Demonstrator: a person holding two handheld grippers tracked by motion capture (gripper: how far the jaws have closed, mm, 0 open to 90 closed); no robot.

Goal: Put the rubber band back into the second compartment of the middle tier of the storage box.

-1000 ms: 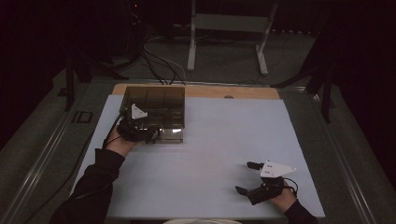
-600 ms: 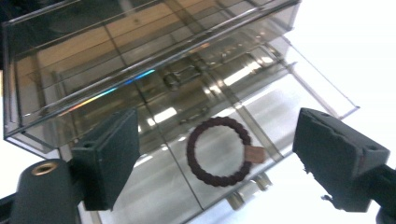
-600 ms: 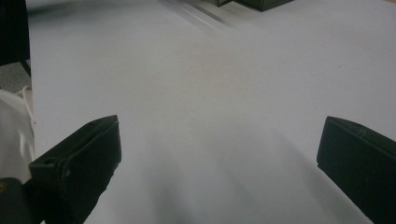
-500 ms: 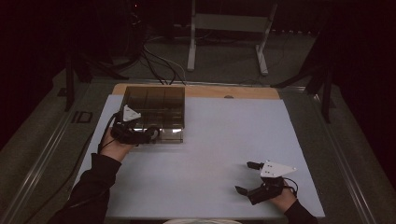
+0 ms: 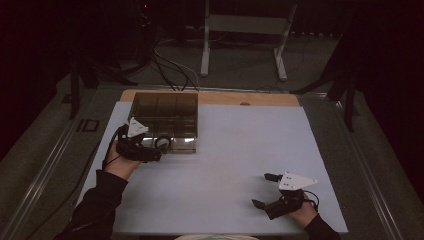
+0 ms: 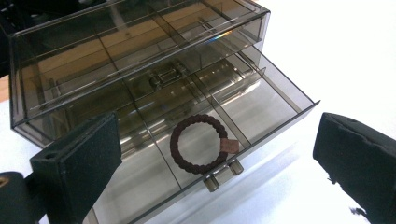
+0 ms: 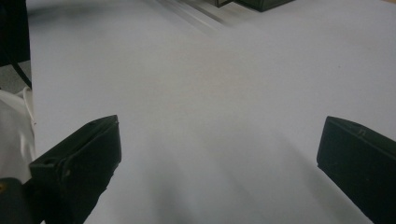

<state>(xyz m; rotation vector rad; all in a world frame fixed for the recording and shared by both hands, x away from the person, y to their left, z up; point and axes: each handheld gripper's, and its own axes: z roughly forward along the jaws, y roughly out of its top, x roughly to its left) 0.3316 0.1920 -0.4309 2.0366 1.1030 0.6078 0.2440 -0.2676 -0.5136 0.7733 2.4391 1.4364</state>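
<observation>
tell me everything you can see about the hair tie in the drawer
The hair tie is a dark brown, braided-looking elastic loop with a small coppery square tag on one side. It lies flat and round on the floor of the middle compartment of the open drawer, near the front wall above the two small knobs. Nothing grips it; the left gripper hangs open before it.

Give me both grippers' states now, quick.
Left gripper: open, holding nothing, in front of the drawer with the hair tie in it.
Right gripper: open, holding nothing, over the table.
</observation>
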